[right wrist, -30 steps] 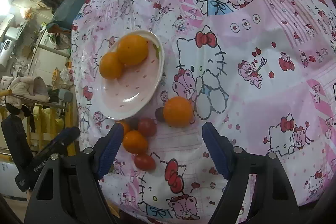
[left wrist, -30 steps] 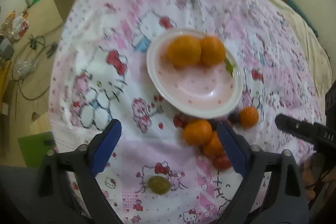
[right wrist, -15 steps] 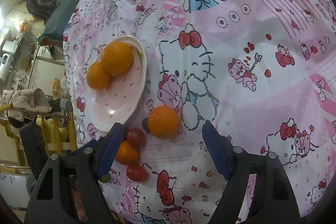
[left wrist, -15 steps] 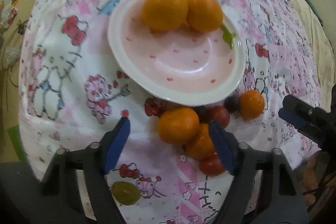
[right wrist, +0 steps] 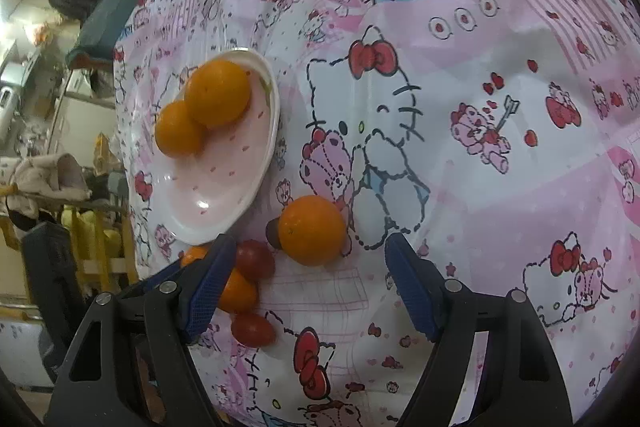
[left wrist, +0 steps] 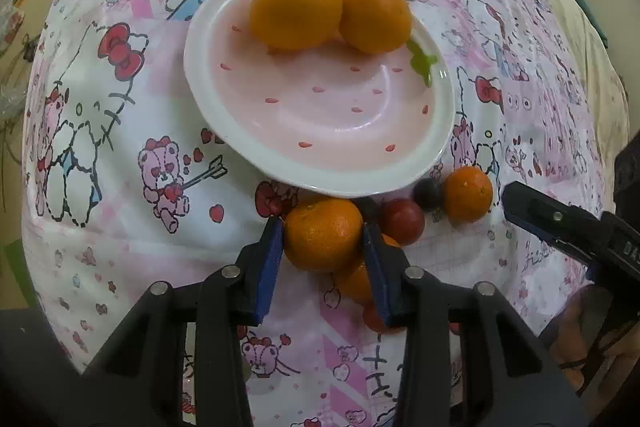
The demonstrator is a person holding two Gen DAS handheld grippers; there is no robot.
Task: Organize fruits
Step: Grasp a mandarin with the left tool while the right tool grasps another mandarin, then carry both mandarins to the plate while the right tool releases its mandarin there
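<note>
Left gripper (left wrist: pixel 323 241): fingers have just been closing and now press both sides of one mandarin (left wrist: pixel 322 233) just below the plate (left wrist: pixel 224 131). Right gripper (right wrist: pixel 310 287): fingers wide apart, holding nothing, a lone mandarin (right wrist: pixel 311 229) ahead. Count: two mandarins on the plate, three off it; two cherry tomatoes (right wrist: pixel 254 259); one dark grape (left wrist: pixel 427 191). All lies on the patterned desk cover (right wrist: pixel 480 147).

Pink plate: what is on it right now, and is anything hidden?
On the plate two oranges sit touching at its far side; the rest is bare, showing red specks and a green leaf print. The plate surface under the oranges is covered.
</note>
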